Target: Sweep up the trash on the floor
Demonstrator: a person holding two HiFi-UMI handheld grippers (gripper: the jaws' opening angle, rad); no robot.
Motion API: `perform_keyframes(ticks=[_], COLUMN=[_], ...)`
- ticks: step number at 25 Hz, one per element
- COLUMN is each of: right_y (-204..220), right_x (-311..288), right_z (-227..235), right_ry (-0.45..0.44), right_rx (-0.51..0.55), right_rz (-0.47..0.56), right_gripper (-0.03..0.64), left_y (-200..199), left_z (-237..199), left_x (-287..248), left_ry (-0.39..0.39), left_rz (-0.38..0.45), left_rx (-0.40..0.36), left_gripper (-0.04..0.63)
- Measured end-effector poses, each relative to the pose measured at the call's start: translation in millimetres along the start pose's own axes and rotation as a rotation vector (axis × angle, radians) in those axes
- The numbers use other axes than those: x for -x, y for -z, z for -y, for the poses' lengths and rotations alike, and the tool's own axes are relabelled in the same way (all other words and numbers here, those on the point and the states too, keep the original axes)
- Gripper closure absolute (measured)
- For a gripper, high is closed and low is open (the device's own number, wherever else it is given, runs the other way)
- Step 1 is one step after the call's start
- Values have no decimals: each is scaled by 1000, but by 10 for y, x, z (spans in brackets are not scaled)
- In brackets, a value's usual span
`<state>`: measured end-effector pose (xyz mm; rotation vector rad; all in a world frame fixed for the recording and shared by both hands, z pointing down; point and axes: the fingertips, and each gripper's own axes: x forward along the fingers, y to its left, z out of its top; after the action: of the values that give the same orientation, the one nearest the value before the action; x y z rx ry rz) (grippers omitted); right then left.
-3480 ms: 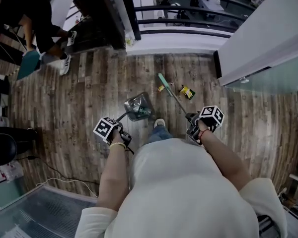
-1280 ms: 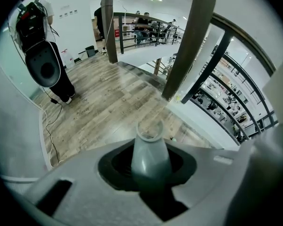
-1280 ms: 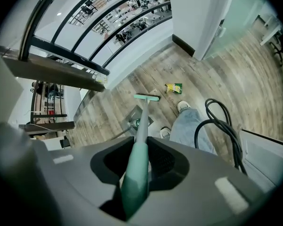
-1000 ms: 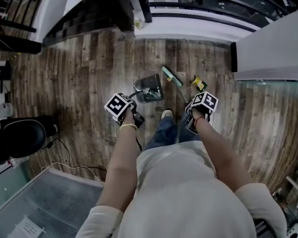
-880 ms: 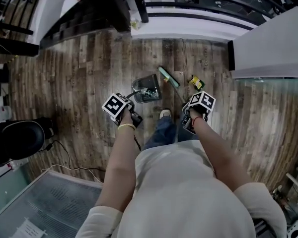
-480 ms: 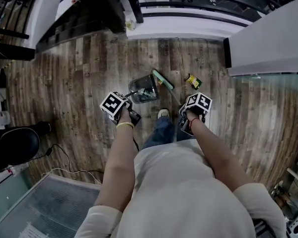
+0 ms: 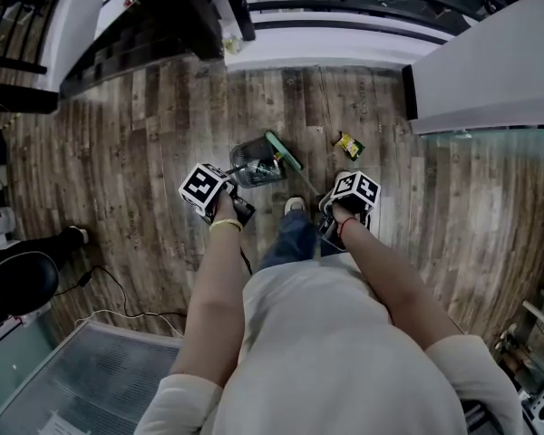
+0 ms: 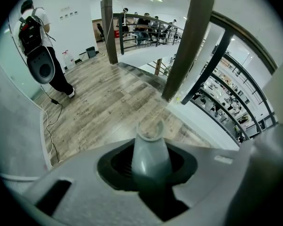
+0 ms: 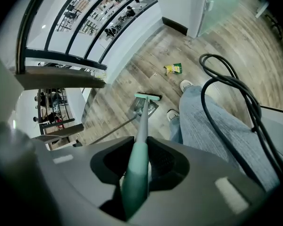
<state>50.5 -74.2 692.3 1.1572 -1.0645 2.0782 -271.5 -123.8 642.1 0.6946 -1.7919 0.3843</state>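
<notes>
The left gripper [image 8: 149, 163] has its jaws clamped on the grey handle [image 8: 150, 147] of a dustpan [image 7: 254, 163]; the right gripper [image 9: 138, 163] is closed tight around the mint-green handle [image 9: 136, 175] of a broom. In the head view the dustpan sits on the wooden floor [image 7: 154, 143] just beyond the person's shoe [image 7: 293, 206], with some litter inside it. The broom head [image 7: 283, 149] lies against the dustpan's right edge. A yellow-green wrapper [image 7: 348, 144] lies on the floor to the right of the broom head, apart from it and near the base of the white wall [image 7: 490, 62]. A black cable [image 9: 233, 91] loops over the person's jeans leg [image 9: 217, 126]. Another person with a backpack [image 8: 37, 41] stands far off at the left.
</notes>
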Motion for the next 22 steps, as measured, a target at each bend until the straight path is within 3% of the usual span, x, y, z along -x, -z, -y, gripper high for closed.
perform_keyframes(ticks=[9,22], right_y=[223,461], right_x=[-33,29], right_z=[-8,-50], right_ry=[-30,-47], right_rx=[-30,23], right_rz=[-22,-52], right_gripper=[522,522], left_y=[61,39], left_z=[-40,-29], left_x=[2,39], left_ry=[12,14], left_rz=[5,16], left_rx=[-2,-21], left_gripper=[488,485])
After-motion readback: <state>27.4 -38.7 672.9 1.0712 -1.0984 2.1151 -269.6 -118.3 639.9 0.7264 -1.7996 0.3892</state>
